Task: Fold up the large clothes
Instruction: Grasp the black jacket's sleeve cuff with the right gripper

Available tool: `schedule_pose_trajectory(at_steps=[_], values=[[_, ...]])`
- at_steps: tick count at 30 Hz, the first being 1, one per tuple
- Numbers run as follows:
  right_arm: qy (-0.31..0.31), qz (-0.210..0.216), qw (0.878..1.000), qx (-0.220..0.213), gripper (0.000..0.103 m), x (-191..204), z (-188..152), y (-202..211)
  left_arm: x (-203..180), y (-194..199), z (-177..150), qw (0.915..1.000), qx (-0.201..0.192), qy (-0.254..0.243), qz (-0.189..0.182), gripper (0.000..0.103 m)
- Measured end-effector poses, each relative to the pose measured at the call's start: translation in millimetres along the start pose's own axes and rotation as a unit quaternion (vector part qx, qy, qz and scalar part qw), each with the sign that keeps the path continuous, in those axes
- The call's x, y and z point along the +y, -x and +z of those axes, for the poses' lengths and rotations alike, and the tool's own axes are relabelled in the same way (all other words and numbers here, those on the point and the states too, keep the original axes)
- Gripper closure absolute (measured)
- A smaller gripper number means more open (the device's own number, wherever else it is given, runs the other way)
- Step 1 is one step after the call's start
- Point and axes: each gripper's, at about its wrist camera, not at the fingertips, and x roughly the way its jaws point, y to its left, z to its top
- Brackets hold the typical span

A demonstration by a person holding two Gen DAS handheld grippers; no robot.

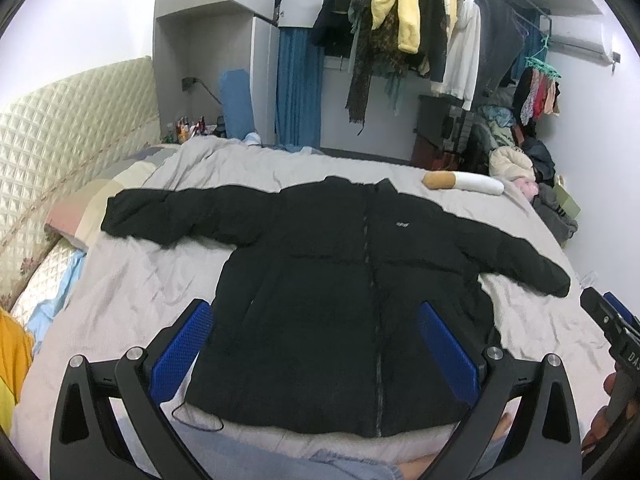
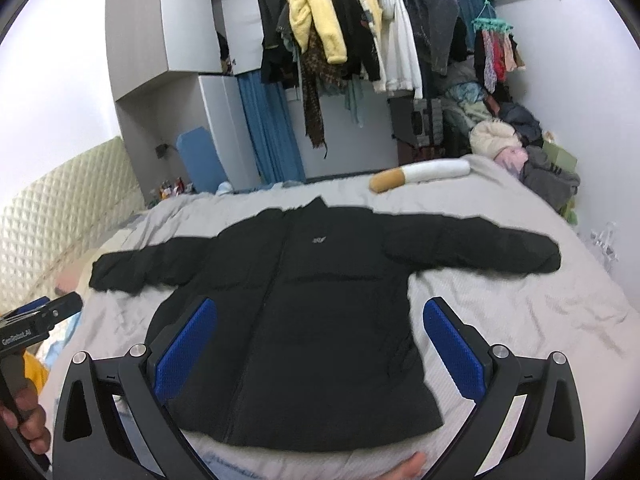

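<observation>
A large black zip-up jacket (image 1: 340, 280) lies flat, front up, on a grey bedsheet (image 1: 152, 280), both sleeves spread out to the sides. It also shows in the right wrist view (image 2: 304, 300). My left gripper (image 1: 316, 320) is open and empty, held above the jacket's lower half. My right gripper (image 2: 320, 320) is open and empty, also above the lower half; its body shows at the right edge of the left wrist view (image 1: 616, 332). The left gripper's body shows at the left edge of the right wrist view (image 2: 36, 320).
A cigarette-shaped pillow (image 1: 464, 182) lies on the bed beyond the collar. A quilted headboard (image 1: 68, 128) stands at the left. A rack of hanging clothes (image 1: 420, 28) and a pile of clothes (image 1: 532, 172) stand behind the bed. A yellow cloth (image 1: 12, 356) lies at the left edge.
</observation>
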Motion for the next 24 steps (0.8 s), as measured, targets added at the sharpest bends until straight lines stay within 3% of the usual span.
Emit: schedule_pose_trajectory(at_steps=[7, 14, 17, 24], values=[[0.008, -0.032, 0.998, -0.045, 0.000, -24, 45, 2, -19, -4, 45, 0.9989, -0.031, -0.010, -0.034, 0.000], [-0.003, -0.090, 0.993, -0.076, 0.000, -83, 78, -31, -42, -43, 86, 0.9925, -0.080, -0.029, -0.088, 0.000], [-0.003, -0.112, 0.990, -0.080, 0.000, -108, 77, -56, -38, -70, 86, 0.9918, -0.088, -0.019, -0.091, 0.000], [-0.006, -0.153, 0.985, -0.075, 0.000, -171, 61, -113, -27, -135, 71, 0.9949, -0.063, -0.019, -0.076, 0.000]])
